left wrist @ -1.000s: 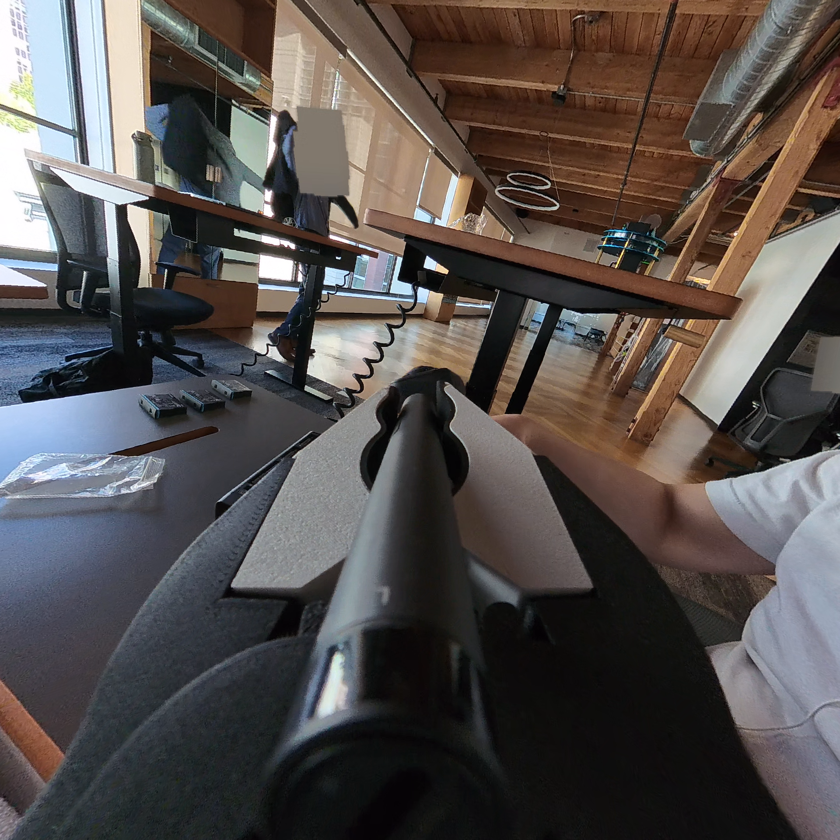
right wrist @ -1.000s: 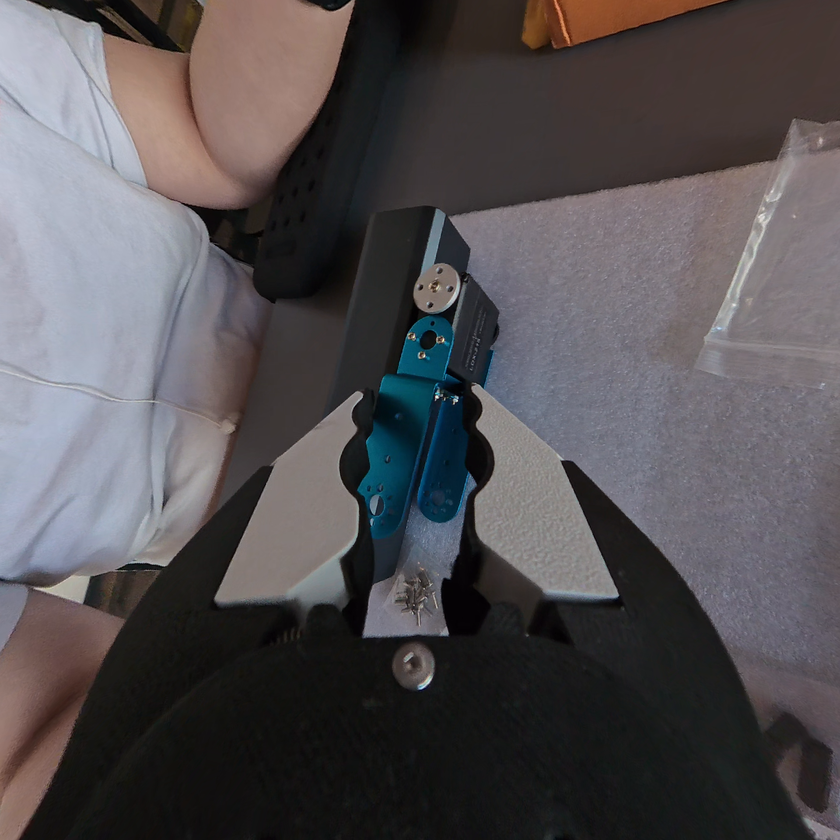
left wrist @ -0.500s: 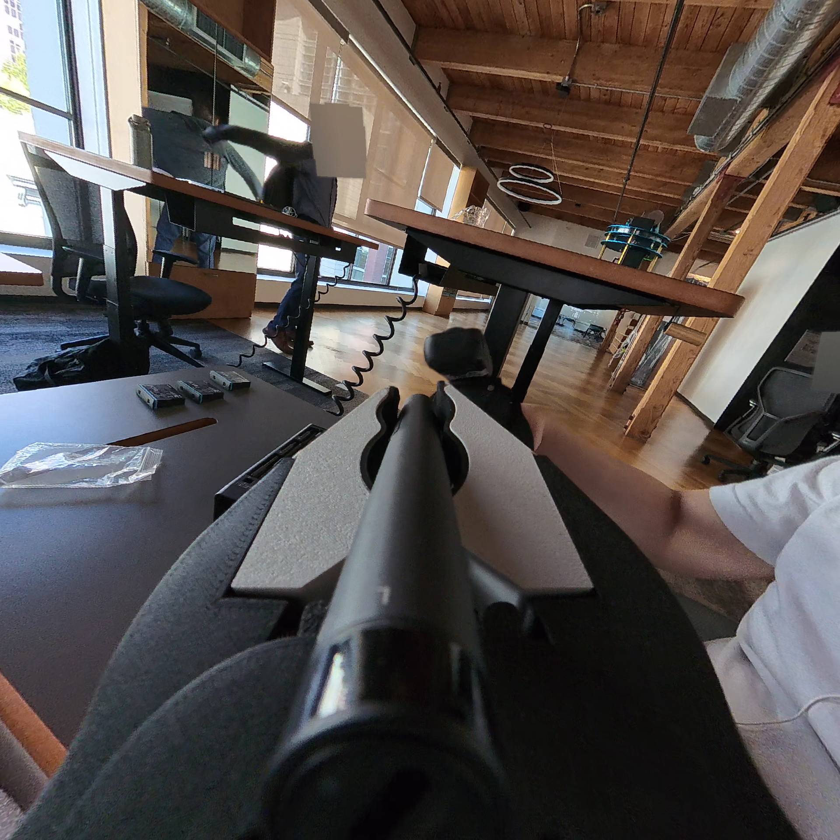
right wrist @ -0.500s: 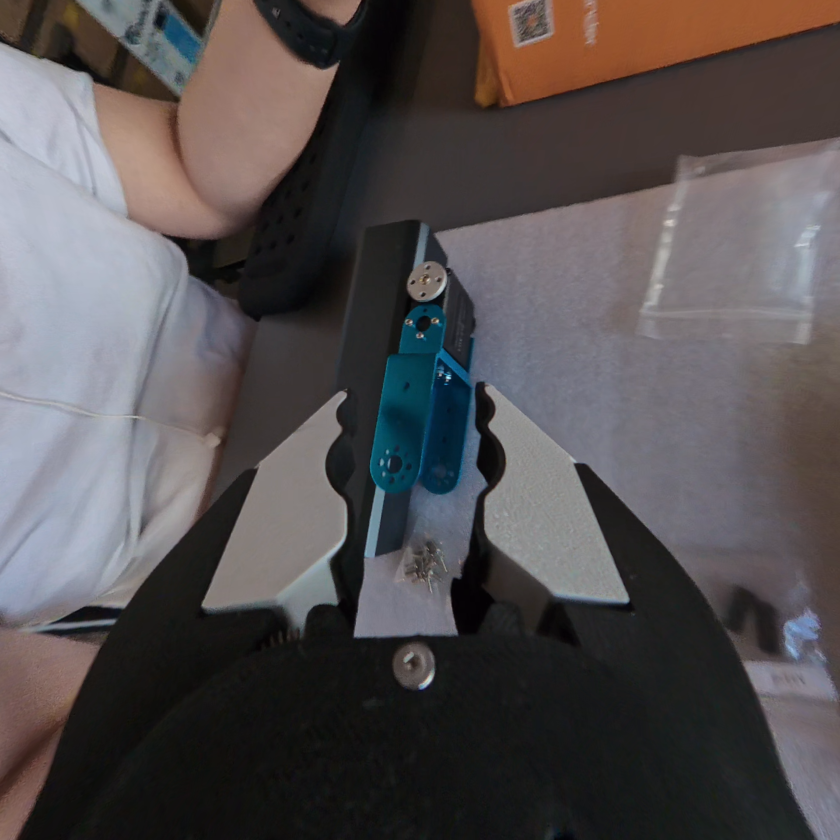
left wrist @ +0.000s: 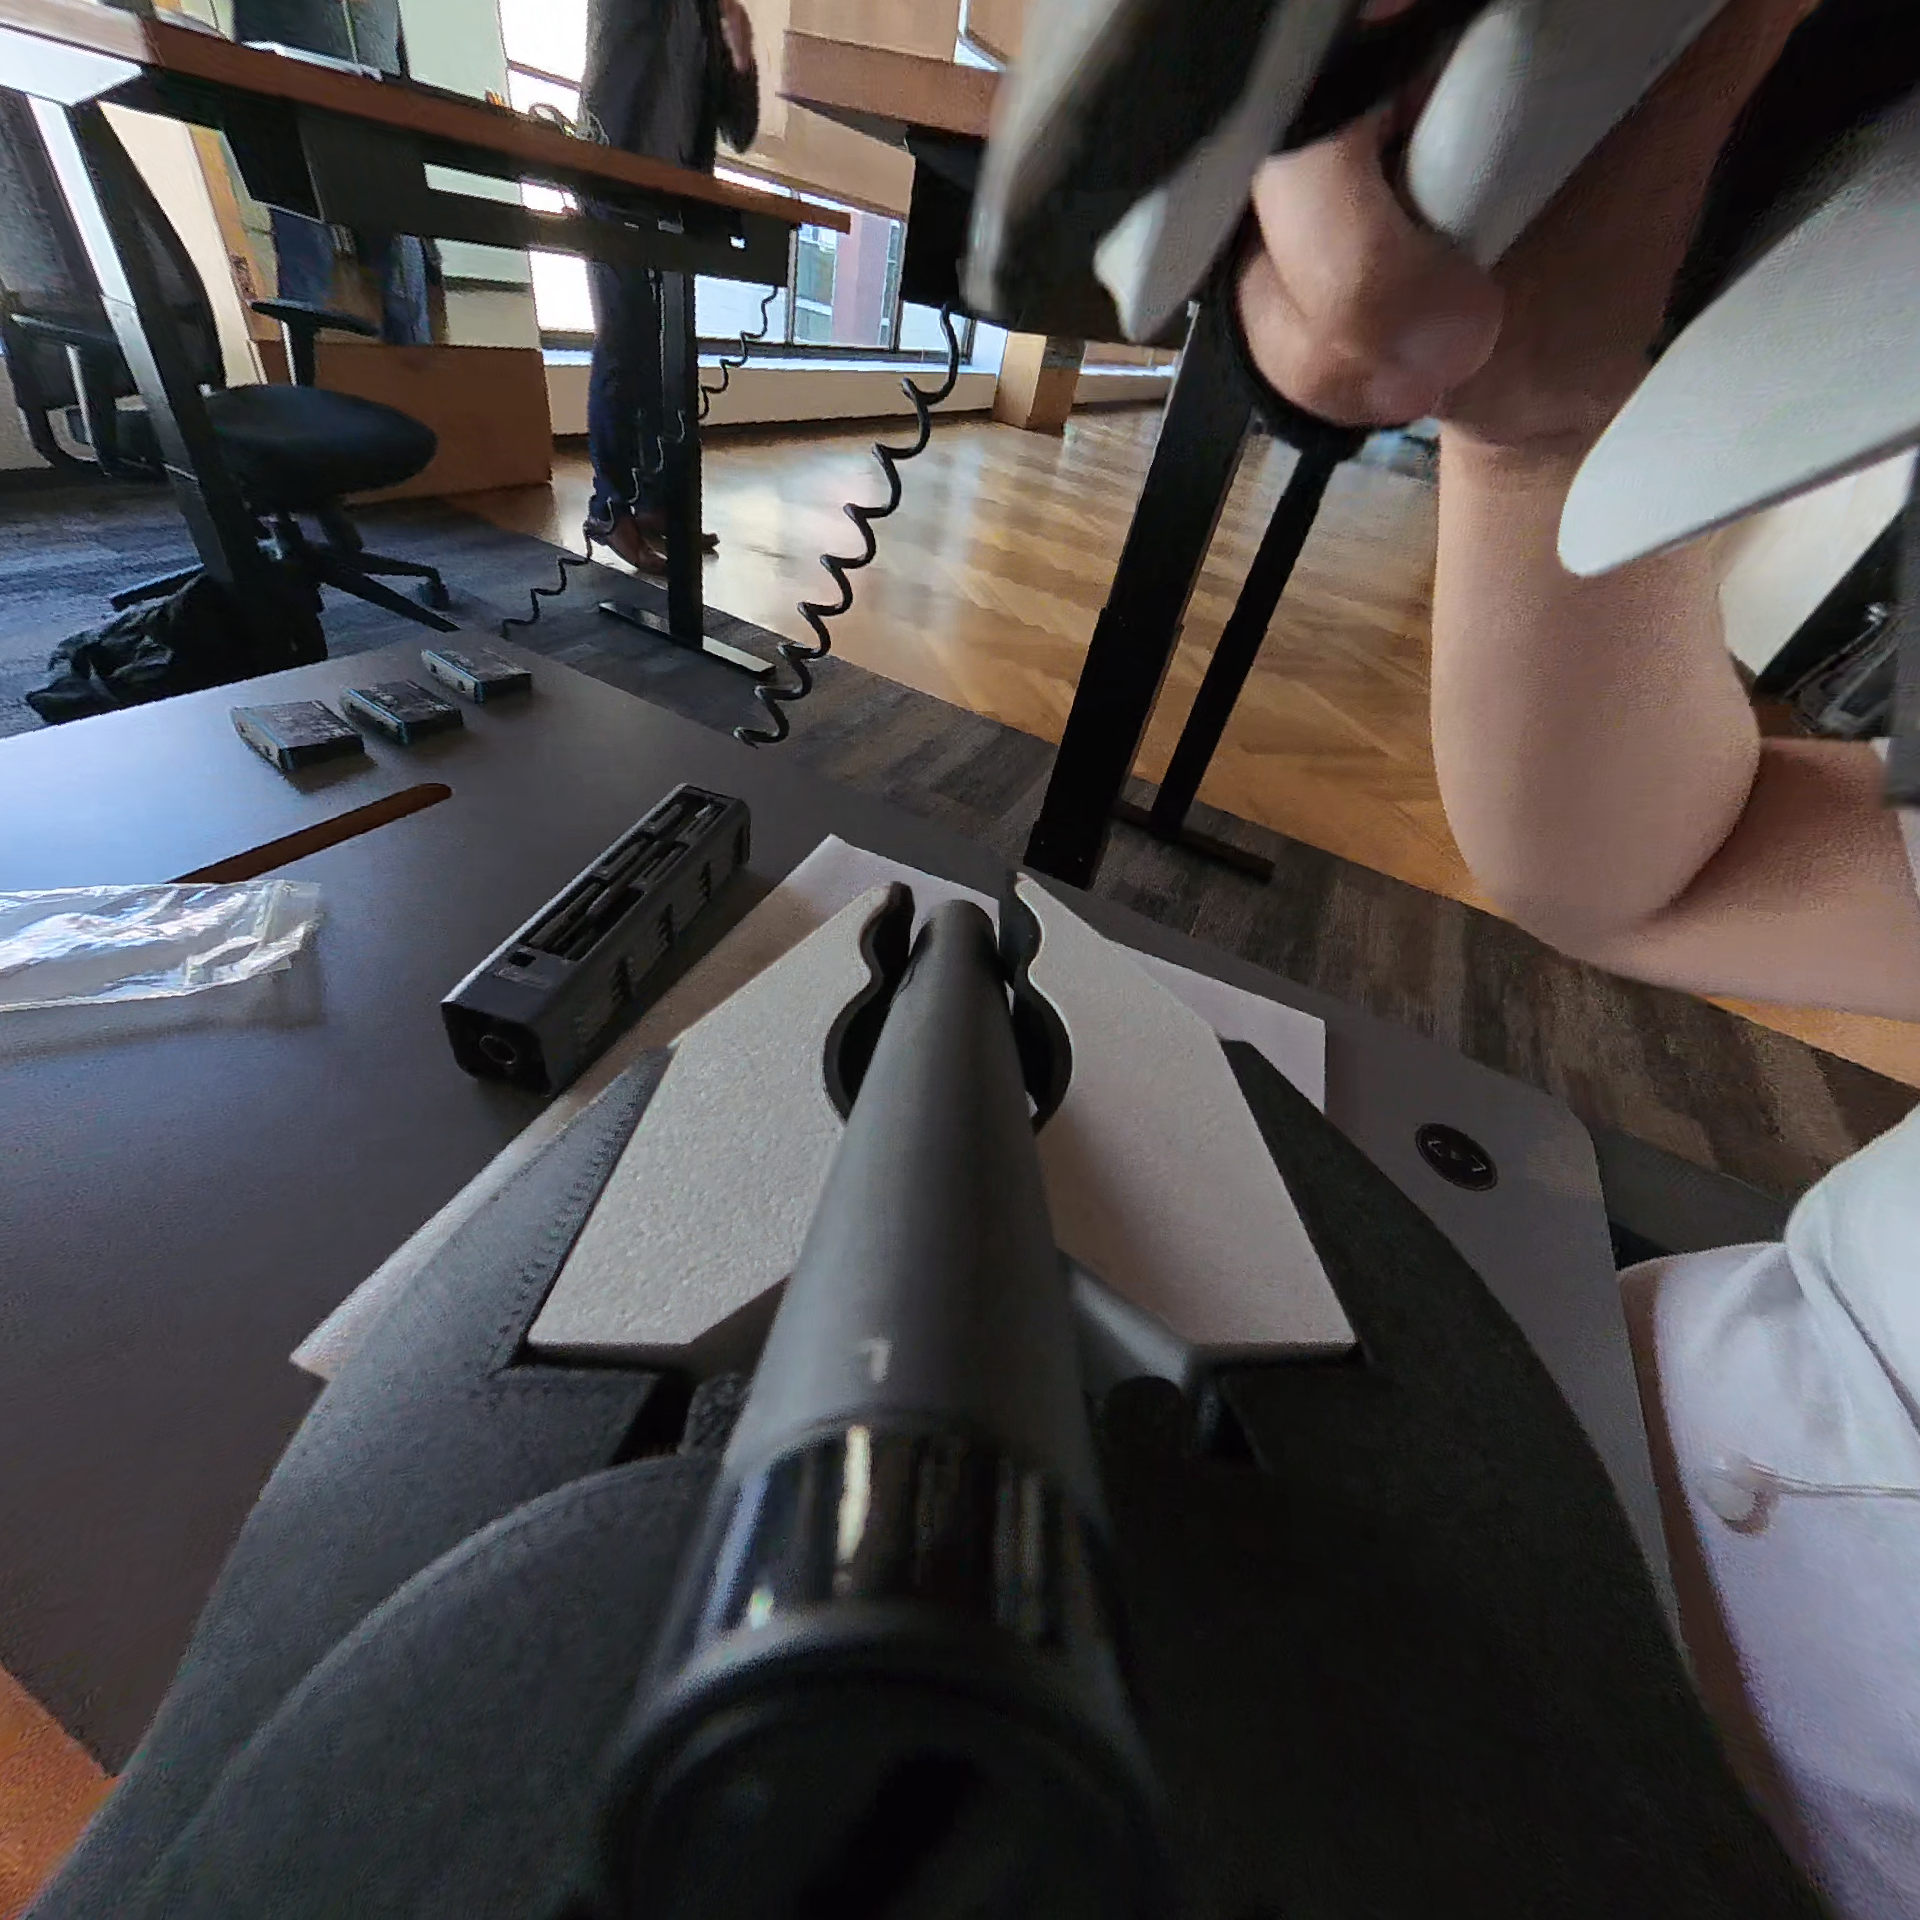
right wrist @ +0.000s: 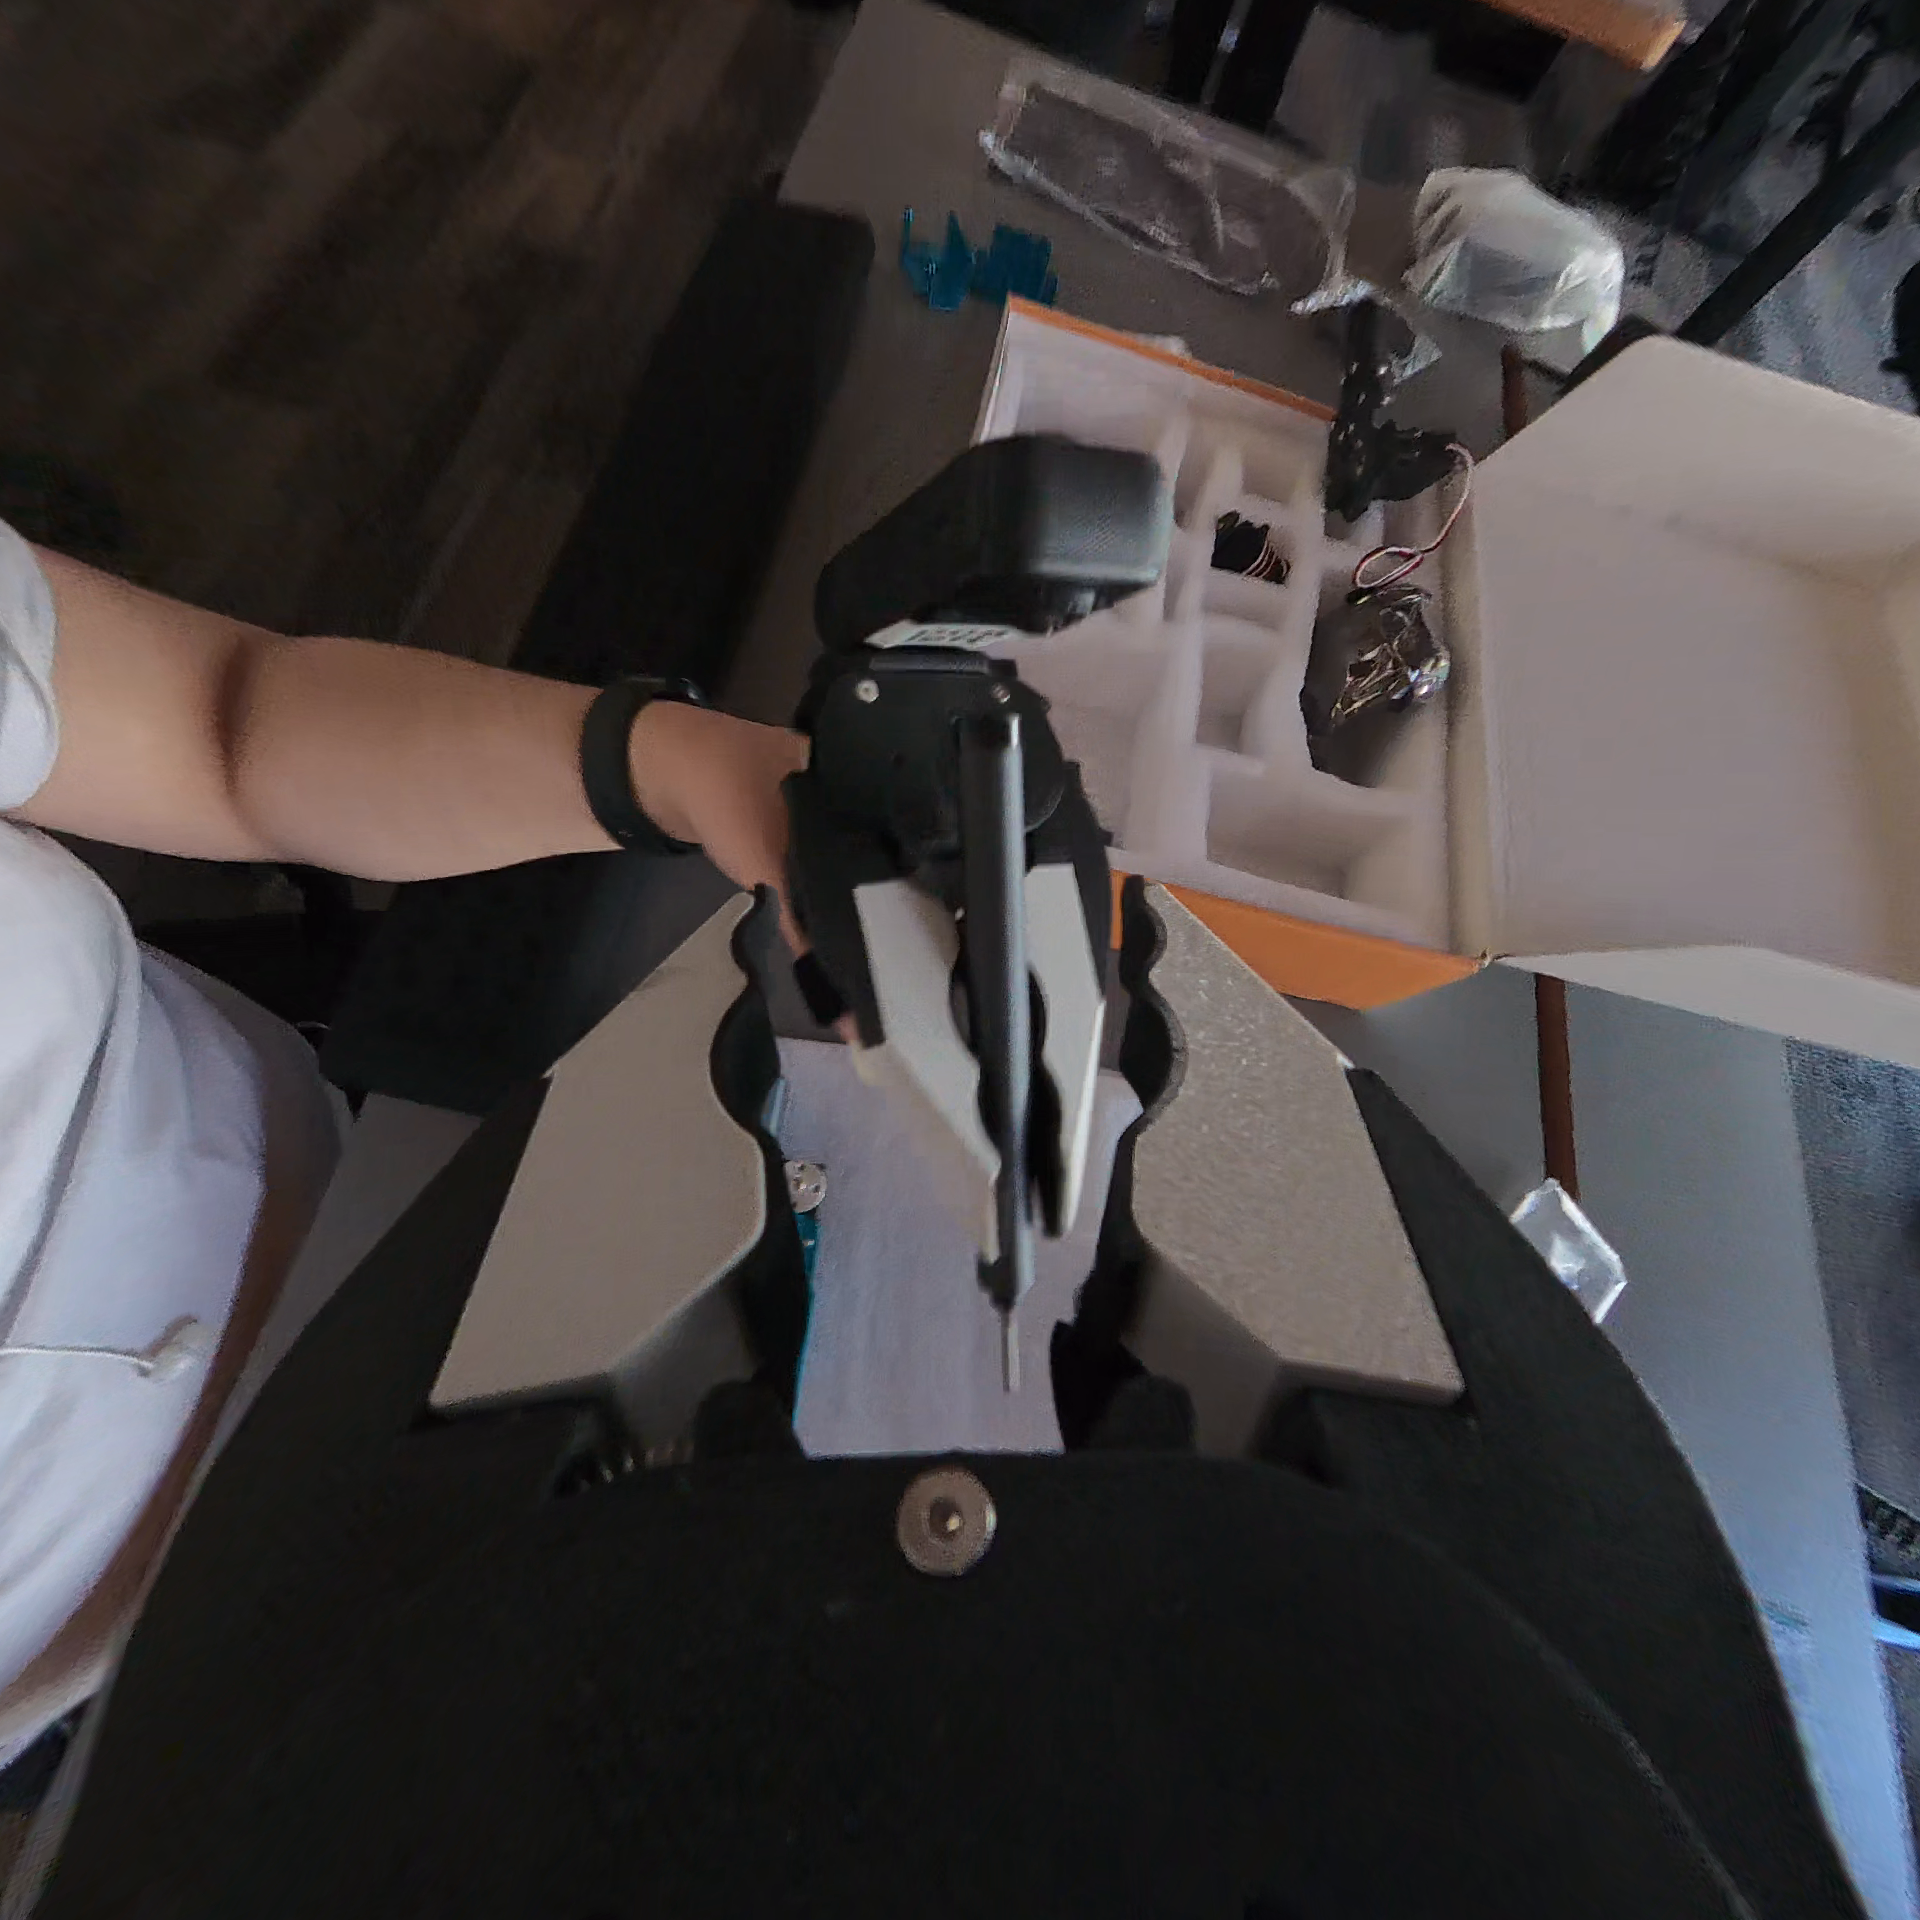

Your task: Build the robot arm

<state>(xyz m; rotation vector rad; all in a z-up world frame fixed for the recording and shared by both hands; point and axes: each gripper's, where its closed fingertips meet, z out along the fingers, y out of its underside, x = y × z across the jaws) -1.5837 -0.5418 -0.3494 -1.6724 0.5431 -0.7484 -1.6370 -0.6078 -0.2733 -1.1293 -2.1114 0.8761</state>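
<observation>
My left gripper [left wrist: 956,904] is shut on a dark grey screwdriver [left wrist: 914,1195] that lies along its fingers, tilted down over a white foam sheet [left wrist: 1226,997] on the dark table [left wrist: 208,1195]. In the right wrist view the same screwdriver [right wrist: 995,935] points its thin bit [right wrist: 1006,1351] at the foam sheet [right wrist: 904,1278]. My right gripper [right wrist: 948,909] is open and empty, high above the left one. A silver disc [right wrist: 805,1184] and a sliver of blue bracket [right wrist: 805,1242] show beside its left finger.
A black bit case [left wrist: 603,945], a clear plastic bag [left wrist: 145,935] and three small black boxes [left wrist: 301,732] lie on the table. An open orange-edged box with white foam compartments [right wrist: 1247,727], bagged parts [right wrist: 1143,166] and blue brackets [right wrist: 966,275] lie farther off. A hand [left wrist: 1382,312] is at the top right. Tip to tip, the grippers are about 11 cm apart. Measured from the fingertips, the silver disc [right wrist: 805,1184] is 12 cm or so from the left gripper and 20 cm from the right.
The right gripper has lifted away from the blue bracket and servo and now looks down on the left gripper. The left gripper has tilted down toward the foam sheet, still holding the screwdriver.
</observation>
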